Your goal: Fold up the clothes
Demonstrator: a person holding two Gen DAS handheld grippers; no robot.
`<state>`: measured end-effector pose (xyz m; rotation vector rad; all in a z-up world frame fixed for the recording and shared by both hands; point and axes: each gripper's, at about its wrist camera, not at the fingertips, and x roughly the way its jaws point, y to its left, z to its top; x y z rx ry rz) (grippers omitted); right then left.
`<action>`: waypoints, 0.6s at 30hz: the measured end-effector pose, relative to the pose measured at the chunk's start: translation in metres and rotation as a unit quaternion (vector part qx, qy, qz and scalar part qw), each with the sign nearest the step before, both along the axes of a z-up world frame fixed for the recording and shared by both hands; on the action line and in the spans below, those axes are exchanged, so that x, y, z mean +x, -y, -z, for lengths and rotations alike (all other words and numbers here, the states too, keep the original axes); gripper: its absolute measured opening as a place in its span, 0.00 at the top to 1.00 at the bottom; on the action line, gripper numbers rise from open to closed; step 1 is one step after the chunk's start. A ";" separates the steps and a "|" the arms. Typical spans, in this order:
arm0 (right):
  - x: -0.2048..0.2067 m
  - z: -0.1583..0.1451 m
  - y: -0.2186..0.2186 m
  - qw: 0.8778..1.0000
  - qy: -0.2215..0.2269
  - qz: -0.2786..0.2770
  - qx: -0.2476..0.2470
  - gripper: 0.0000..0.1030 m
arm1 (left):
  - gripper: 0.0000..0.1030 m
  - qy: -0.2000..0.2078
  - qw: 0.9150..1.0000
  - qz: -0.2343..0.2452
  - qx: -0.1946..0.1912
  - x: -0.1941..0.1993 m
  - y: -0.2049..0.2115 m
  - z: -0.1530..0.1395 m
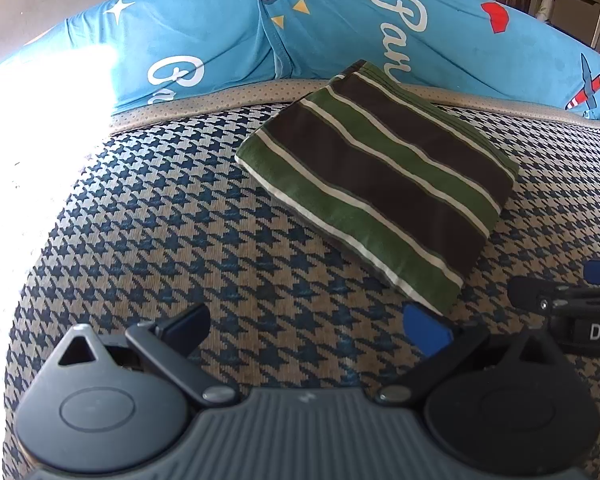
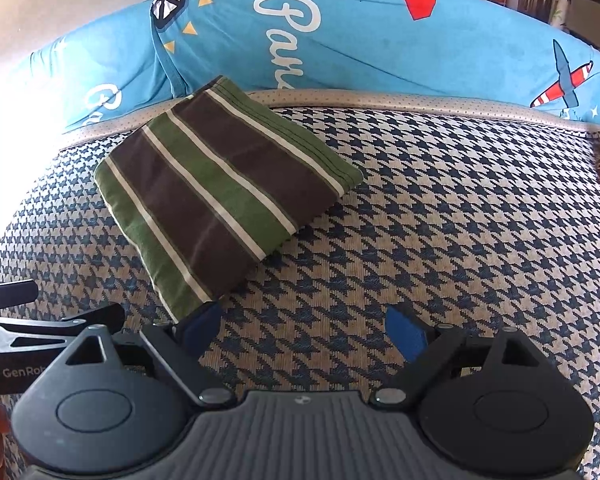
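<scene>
A folded garment [image 1: 380, 184] with green, brown and white stripes lies flat on the houndstooth bed cover [image 1: 180, 240]; it also shows in the right wrist view [image 2: 220, 196]. My left gripper [image 1: 308, 330] is open and empty, just in front of the garment's near corner, its right pad close to that corner. My right gripper [image 2: 304, 334] is open and empty, its left pad next to the garment's near corner. Each gripper shows at the edge of the other's view.
A long blue printed pillow [image 1: 340, 28] lies along the back of the bed, also in the right wrist view [image 2: 360, 32]. Strong glare whitens the left side. A fridge [image 1: 580, 4] stands in the far right background.
</scene>
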<state>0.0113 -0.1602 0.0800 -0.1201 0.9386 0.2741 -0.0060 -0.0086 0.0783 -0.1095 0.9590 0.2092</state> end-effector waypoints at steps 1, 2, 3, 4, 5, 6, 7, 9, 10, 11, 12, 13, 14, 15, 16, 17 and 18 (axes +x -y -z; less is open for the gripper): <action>0.000 0.000 0.000 1.000 -0.001 -0.001 0.000 0.13 | 0.00 -0.001 1.000 -0.001 0.001 0.000 0.000 0.000; 0.000 0.000 0.000 1.000 -0.002 -0.001 0.000 0.13 | 0.00 -0.001 1.000 -0.001 0.002 0.001 0.000 0.001; 0.000 0.001 0.000 1.000 -0.003 -0.002 0.000 0.13 | 0.00 -0.002 1.000 -0.002 0.002 0.001 0.000 0.001; 0.000 0.001 0.000 1.000 -0.004 -0.002 -0.001 0.13 | 0.00 -0.003 1.000 -0.003 0.002 0.001 -0.001 0.001; 0.000 0.002 -0.001 1.000 -0.005 -0.003 -0.002 0.13 | 0.00 -0.004 1.000 -0.004 0.003 0.002 -0.001 0.002; 0.000 0.002 -0.001 1.000 -0.006 -0.004 -0.003 0.13 | 0.00 -0.004 1.000 -0.005 0.003 0.002 -0.001 0.002; 0.000 0.003 -0.001 1.000 -0.007 -0.005 -0.003 0.13 | 0.00 -0.004 1.000 -0.006 0.004 0.001 -0.001 0.002; 0.000 0.004 -0.001 1.000 -0.011 -0.007 -0.002 0.13 | 0.00 -0.006 1.000 -0.009 0.007 0.002 -0.002 0.003; 0.000 0.005 -0.001 1.000 -0.013 -0.007 -0.001 0.13 | 0.00 -0.006 1.000 -0.010 0.008 0.002 -0.002 0.003; 0.000 0.006 -0.001 1.000 -0.018 -0.006 0.002 0.13 | 0.00 -0.008 1.000 -0.011 0.010 0.002 -0.002 0.004; 0.001 0.008 -0.001 1.000 -0.023 -0.005 0.004 0.13 | 0.00 -0.009 1.000 -0.012 0.011 0.002 -0.002 0.004; 0.002 0.009 -0.001 1.000 -0.029 -0.004 0.006 0.13 | 0.00 -0.010 1.000 -0.013 0.013 0.002 -0.002 0.004; 0.002 0.011 -0.001 0.999 -0.034 -0.004 0.007 0.13 | 0.00 -0.011 1.000 -0.014 0.013 0.002 -0.003 0.005; 0.002 0.012 -0.001 0.999 -0.037 -0.003 0.007 0.13 | 0.00 -0.011 1.000 -0.015 0.013 0.002 -0.003 0.005; 0.002 0.013 -0.001 0.999 -0.040 -0.003 0.007 0.13 | 0.00 -0.011 1.000 -0.016 0.013 0.002 -0.003 0.005; 0.003 0.014 -0.001 0.999 -0.043 -0.003 0.007 0.13 | 0.00 -0.011 1.000 -0.016 0.013 0.002 -0.003 0.005; 0.003 0.015 -0.002 0.999 -0.045 -0.003 0.006 0.13 | 0.00 -0.010 1.000 -0.016 0.013 0.002 -0.003 0.004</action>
